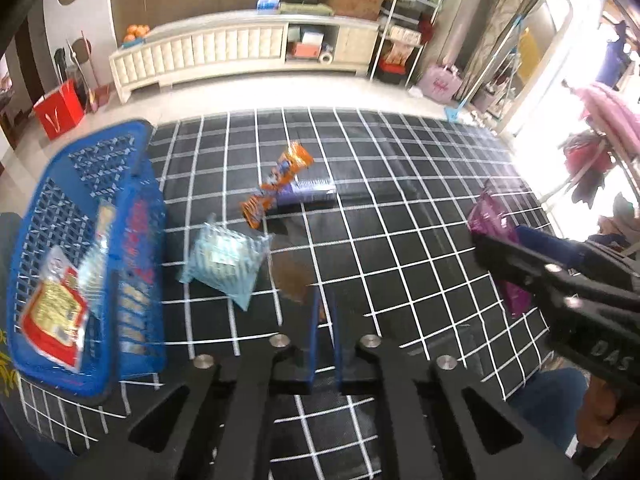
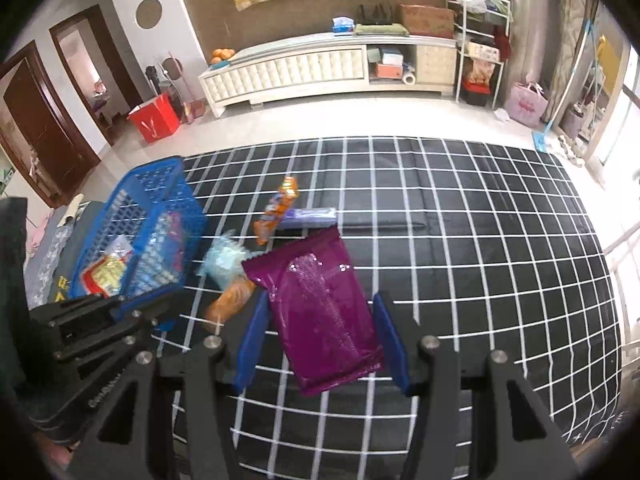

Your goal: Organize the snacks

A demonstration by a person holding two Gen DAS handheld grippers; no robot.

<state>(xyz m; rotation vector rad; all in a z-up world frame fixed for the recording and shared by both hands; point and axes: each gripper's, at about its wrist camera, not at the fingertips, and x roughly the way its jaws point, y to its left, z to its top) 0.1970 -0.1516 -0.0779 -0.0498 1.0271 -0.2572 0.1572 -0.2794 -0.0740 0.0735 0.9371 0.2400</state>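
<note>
Purple packet [image 2: 320, 308] between wide right gripper [image 2: 322, 340] fingers; mostly hidden left view.

Both wrist cameras looked forward and down from close above the checked cloth [image 1: 400, 208] toward the far cabinet [image 1: 240, 52]. The left view sat nearer the basket [image 1: 92, 240], which filled its left edge, with the right gripper [image 1: 500, 240] entering at its right edge. The right view held the basket [image 2: 144, 232] smaller at middle left, the left gripper [image 2: 160, 322] at lower left; both shared the cloth, basket, packets and cabinet.
</note>
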